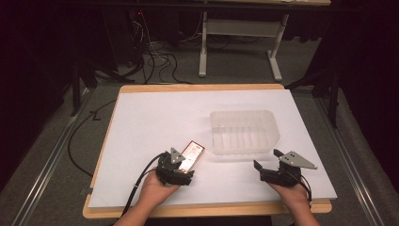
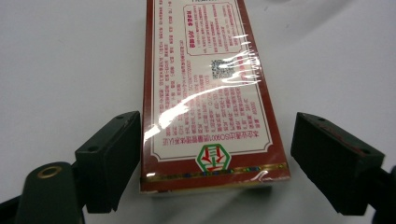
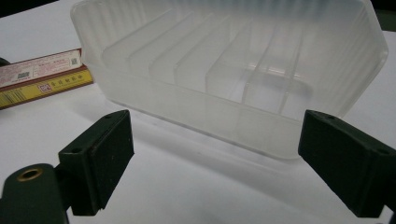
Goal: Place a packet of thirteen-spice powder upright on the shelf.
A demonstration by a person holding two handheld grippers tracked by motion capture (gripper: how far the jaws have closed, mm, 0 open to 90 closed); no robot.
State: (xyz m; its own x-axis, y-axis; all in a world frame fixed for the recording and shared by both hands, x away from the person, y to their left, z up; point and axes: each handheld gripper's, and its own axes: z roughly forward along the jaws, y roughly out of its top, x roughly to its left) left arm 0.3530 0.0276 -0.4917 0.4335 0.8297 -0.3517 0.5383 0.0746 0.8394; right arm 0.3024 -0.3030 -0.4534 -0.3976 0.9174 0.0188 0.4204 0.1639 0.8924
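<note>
A long red-and-white printed box (image 1: 193,153) in shiny wrap lies flat on the white table top, front left of centre. My left gripper (image 1: 182,165) is open around the box's near end (image 2: 205,84). The left jaw is at or almost at the box's side, and the right jaw stands a little off it. A clear ribbed plastic container (image 1: 242,113), nothing in it, stands right of centre. Just short of its near wall (image 3: 196,109), my right gripper (image 1: 267,159) is open and holds nothing. The box (image 3: 42,74) lies to the container's left in the right gripper view.
The white sheet (image 1: 155,122) covers a wooden table whose edge shows at the front. Bare sheet lies behind the box and left of the container. Cables (image 1: 155,56) and a white table frame (image 1: 203,47) are on the floor beyond.
</note>
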